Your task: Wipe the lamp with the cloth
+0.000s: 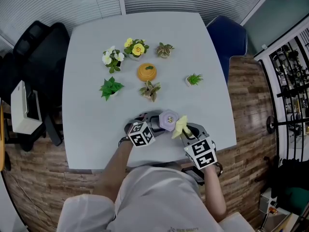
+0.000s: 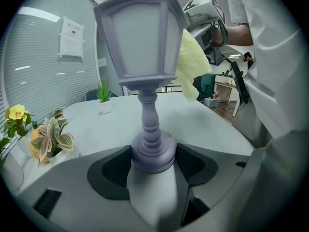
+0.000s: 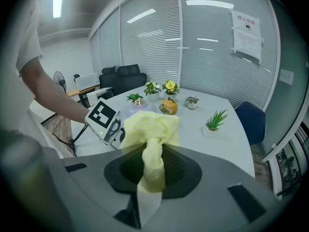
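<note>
So the lavender lantern-style lamp [image 2: 145,57] stands straight up, long axis vertical, lantern head on top, near the person's edge of the pale grey tabletop [image 1: 91,129]. Left tongs [image 2: 154,161] are spread wide, clamped round its round base. Right tongs [image 3: 153,166] pinch a pale yellow cloth [image 3: 149,127], bunched just beside the lantern head.

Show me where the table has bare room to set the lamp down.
Bare: the table's left strip beside the green leafy plant, the far band behind the yellow flowers, and the near right corner, this side of the grass plant. Crowded: the middle around the orange pot, and the near edge around the lamp and cloth.
</note>
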Demonstrator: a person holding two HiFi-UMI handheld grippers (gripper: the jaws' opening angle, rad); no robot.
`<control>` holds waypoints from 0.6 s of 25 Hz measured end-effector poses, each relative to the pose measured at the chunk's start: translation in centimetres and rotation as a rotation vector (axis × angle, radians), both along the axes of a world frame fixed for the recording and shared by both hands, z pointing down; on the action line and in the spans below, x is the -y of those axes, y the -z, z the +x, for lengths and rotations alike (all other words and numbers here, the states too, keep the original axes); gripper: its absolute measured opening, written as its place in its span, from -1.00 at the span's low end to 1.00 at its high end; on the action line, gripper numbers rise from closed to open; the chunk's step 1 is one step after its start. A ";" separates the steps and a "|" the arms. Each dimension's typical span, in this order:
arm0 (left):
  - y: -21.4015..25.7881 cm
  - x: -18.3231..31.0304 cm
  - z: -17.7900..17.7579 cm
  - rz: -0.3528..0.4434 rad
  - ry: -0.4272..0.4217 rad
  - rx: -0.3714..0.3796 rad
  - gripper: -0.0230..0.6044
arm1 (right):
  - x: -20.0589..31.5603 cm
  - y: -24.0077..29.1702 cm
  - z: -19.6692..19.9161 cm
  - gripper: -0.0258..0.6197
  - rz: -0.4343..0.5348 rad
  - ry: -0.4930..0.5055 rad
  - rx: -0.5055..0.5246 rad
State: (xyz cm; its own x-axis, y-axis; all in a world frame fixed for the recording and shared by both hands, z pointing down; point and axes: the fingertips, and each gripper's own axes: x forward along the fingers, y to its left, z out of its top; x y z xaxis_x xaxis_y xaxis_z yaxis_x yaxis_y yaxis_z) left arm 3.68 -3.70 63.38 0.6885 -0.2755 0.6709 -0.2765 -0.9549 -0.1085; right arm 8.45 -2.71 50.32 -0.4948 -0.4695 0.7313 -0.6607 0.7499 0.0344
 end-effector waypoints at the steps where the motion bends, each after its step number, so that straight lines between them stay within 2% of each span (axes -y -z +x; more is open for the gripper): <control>1: 0.0 0.0 0.0 0.000 0.000 0.000 0.04 | 0.0 -0.2 0.0 -0.69 -0.008 0.000 0.001; 15: 0.0 0.0 0.0 0.001 0.000 -0.001 0.04 | -1.6 -2.0 -2.2 -0.69 -0.079 0.071 -0.013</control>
